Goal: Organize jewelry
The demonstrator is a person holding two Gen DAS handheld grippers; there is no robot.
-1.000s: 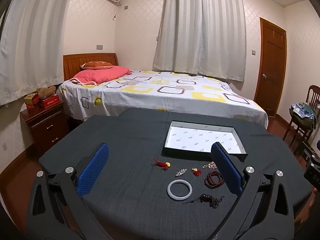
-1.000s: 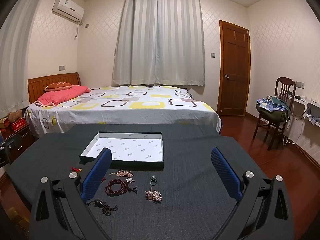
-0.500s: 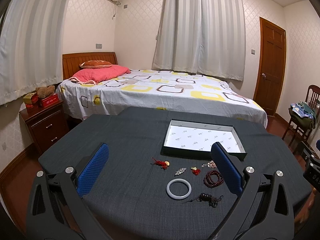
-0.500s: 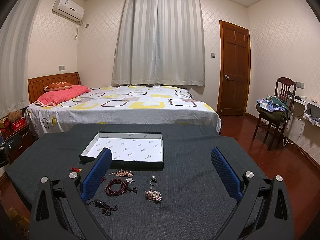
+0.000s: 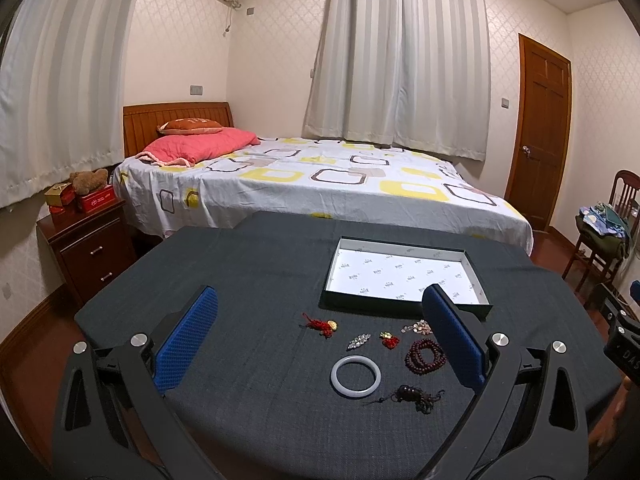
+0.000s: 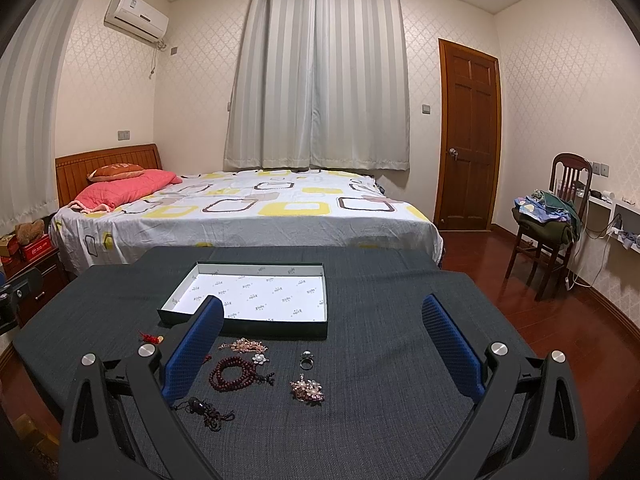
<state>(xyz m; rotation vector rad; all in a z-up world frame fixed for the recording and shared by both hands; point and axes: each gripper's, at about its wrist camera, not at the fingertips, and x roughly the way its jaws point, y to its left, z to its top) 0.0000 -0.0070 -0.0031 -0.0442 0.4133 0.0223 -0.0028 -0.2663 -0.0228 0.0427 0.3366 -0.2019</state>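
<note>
Bed (image 6: 248, 208) under grey curtains (image 6: 320, 72); wooden door (image 6: 470, 136) right of it, chair (image 6: 548, 224) further right, nightstand (image 5: 90, 240) left.

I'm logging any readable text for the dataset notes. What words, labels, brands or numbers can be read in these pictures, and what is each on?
"DAS": white letters, cut off at the edge, on the black device at the right of the left wrist view.
Tray lining: small repeated printed marks, too small to read.
Red box on the nightstand: pale lettering, blurred.
Brown cushion on the bed: pale embroidery, unreadable.
Air conditioner: logo too small to read.
</note>
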